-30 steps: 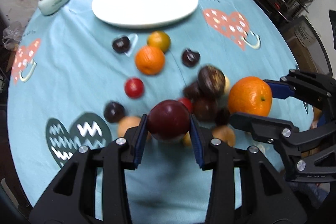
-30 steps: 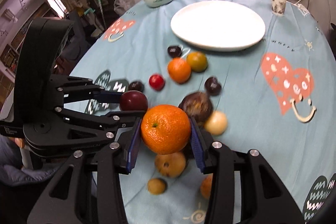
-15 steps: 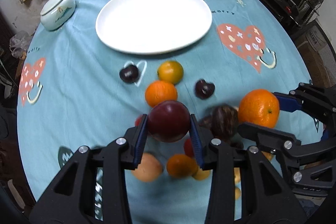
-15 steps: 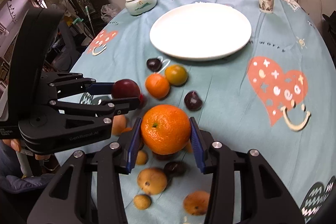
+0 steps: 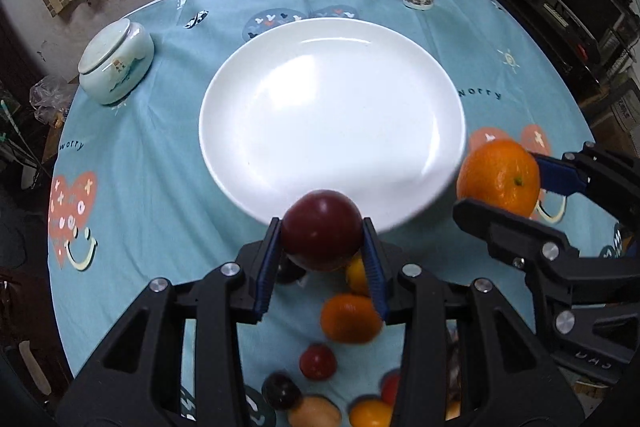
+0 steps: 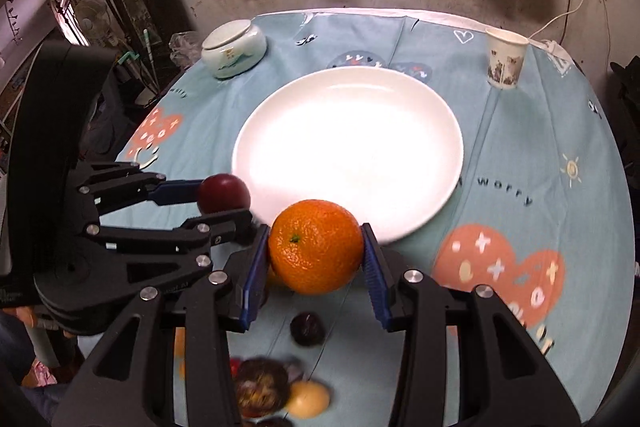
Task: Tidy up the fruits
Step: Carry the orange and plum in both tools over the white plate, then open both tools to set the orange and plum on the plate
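Pinching a dark red plum [image 5: 321, 230], the left gripper [image 5: 322, 259] hangs at the white plate's [image 5: 332, 115] 6 o'clock rim. The right gripper's [image 6: 316, 267] fingers [image 6: 372, 275] clamp an orange [image 6: 316, 247] beside it, at 5 o'clock, above the desk [image 5: 152, 187].

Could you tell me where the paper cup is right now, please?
The paper cup stands upright at the table's far right edge, beyond the white plate and apart from it, opposite the lidded bowl.
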The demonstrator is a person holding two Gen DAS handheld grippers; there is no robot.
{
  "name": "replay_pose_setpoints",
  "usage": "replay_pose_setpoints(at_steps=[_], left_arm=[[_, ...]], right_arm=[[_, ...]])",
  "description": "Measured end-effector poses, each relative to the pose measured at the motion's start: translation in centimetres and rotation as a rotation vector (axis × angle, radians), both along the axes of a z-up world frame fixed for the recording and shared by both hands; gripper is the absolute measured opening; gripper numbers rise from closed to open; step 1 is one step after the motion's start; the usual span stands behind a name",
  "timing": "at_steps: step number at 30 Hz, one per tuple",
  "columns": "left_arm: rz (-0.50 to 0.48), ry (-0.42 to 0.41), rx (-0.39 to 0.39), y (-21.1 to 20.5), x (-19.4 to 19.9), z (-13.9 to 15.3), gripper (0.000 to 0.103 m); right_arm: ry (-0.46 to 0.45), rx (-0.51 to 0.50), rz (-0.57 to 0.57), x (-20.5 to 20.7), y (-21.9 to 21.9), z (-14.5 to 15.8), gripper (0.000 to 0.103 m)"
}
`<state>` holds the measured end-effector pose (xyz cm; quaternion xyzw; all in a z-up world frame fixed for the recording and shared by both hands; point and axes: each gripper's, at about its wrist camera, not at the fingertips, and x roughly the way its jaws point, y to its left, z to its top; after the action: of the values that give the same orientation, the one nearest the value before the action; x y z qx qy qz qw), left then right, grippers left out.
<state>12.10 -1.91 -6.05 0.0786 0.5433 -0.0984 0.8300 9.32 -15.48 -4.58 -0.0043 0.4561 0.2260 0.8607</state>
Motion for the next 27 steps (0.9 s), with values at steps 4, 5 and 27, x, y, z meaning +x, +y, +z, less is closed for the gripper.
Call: replay_pose_setpoints(at_steps=[4,5,27], left_arm=[[0.026,0.022,0.022,-0.1,2.8,-1.4,0.039],[0.031,0.023,0.026,-0.1,3.4,-1.7,0.039],[0.075,-0.034,0.133,-0.5,9.6,-4.4,0.067]], right_arm=[[0.017,-0.020,-0.020,3.3,0.1,-1.1,0.044],[0.026,-0.022,-0.029,4.2,0.1,-1.5,0.044],[0.128,-0.059,-0.119,12.1,0.0,-5.9,0.064]])
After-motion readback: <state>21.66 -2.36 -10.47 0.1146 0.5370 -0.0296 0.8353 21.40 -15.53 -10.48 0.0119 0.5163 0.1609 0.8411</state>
